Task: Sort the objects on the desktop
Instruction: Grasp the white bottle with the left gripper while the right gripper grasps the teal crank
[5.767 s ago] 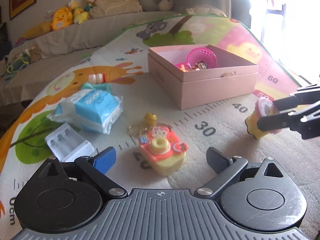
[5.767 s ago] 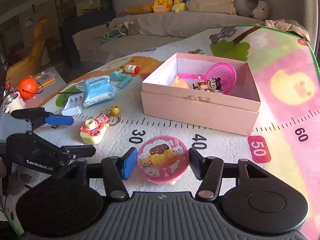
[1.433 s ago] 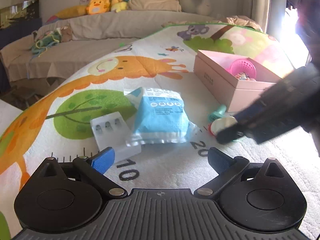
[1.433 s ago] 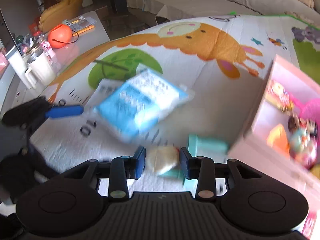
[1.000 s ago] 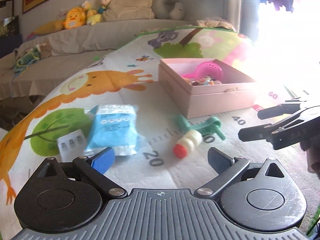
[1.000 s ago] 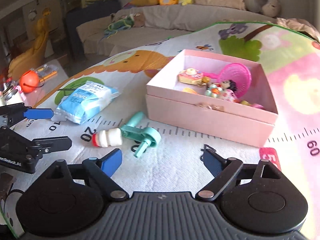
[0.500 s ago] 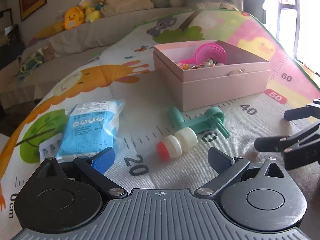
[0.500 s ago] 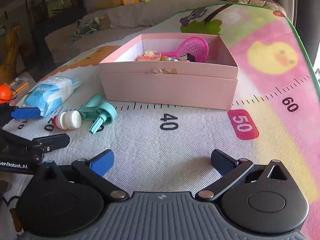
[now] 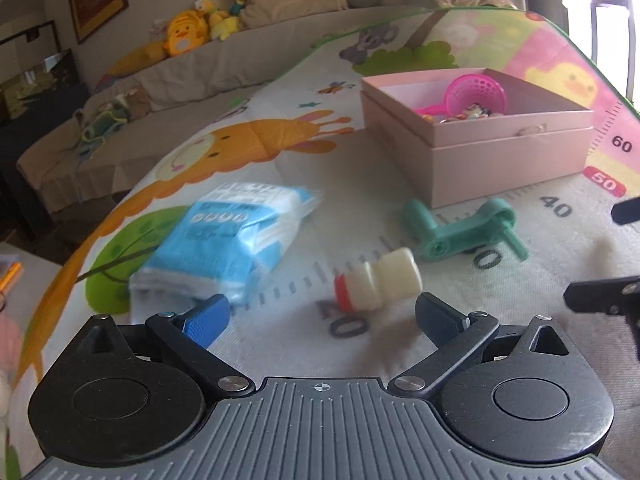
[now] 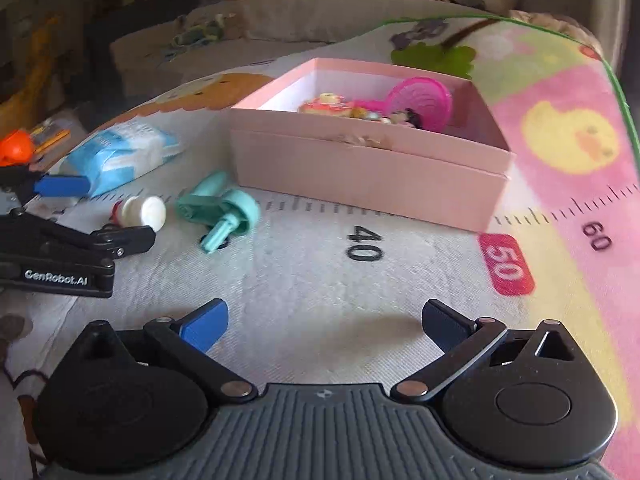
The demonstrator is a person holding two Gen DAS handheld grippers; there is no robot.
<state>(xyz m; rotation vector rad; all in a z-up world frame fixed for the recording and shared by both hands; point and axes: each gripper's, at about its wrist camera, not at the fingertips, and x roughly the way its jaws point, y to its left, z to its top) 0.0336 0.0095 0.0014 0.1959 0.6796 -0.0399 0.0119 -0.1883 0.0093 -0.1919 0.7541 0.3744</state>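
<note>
The left gripper (image 9: 322, 314) gapes empty just short of the bottle (image 9: 378, 280), which lies on the mat (image 9: 540, 264) beside the teal toy (image 9: 466, 230). The right gripper (image 10: 324, 322) spreads wide, empty, facing the box (image 10: 360, 168).

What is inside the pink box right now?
The pink box holds a pink net scoop and several small toys. Its near wall hides the floor, so anything lower is unseen.
</note>
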